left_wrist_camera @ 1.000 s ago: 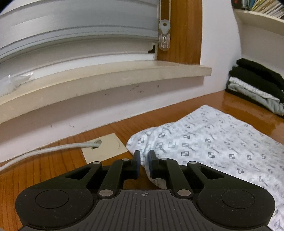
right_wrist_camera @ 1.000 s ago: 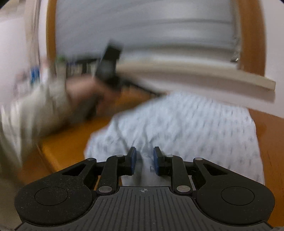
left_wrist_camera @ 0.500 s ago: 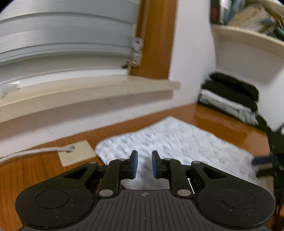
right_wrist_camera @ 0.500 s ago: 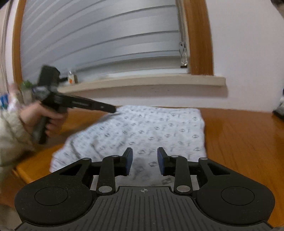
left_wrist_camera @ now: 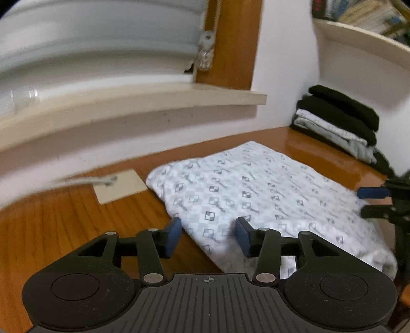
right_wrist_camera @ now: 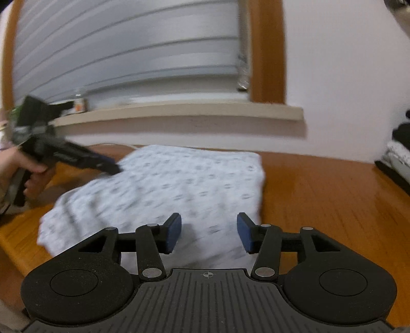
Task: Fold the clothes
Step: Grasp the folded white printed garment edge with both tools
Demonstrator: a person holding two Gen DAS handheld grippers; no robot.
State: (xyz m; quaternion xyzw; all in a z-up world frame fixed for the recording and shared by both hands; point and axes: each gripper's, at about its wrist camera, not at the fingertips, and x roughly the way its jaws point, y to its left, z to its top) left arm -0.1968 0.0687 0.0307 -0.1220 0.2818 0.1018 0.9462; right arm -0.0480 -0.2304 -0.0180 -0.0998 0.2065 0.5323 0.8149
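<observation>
A white garment with a grey checker print (left_wrist_camera: pixel 256 194) lies folded flat on the wooden table (left_wrist_camera: pixel 64 225); it shows again in the right wrist view (right_wrist_camera: pixel 166 189). My left gripper (left_wrist_camera: pixel 208 237) hovers over the garment's near left edge, its jaws opening, no cloth pinched between the blue pads. My right gripper (right_wrist_camera: pixel 208 233) hangs above the garment's near edge, jaws also opening, nothing between them. Each gripper appears in the other's view: the right gripper (left_wrist_camera: pixel 376 202) at the garment's right side, and the left gripper (right_wrist_camera: pixel 107 164) in a person's hand (right_wrist_camera: pixel 23 166) at its left side.
A stack of folded black and grey clothes (left_wrist_camera: pixel 338 123) sits against the wall at the right. A beige plate with a white cable (left_wrist_camera: pixel 118 184) lies on the table left of the garment. A window sill (left_wrist_camera: pixel 128 102) runs behind; a shelf of books (left_wrist_camera: pixel 364 15) is above right.
Both grippers went from nearly shut to clearly apart and let go of the cloth. The left view swung right across the garment; the right gripper drew back, showing the whole folded piece.
</observation>
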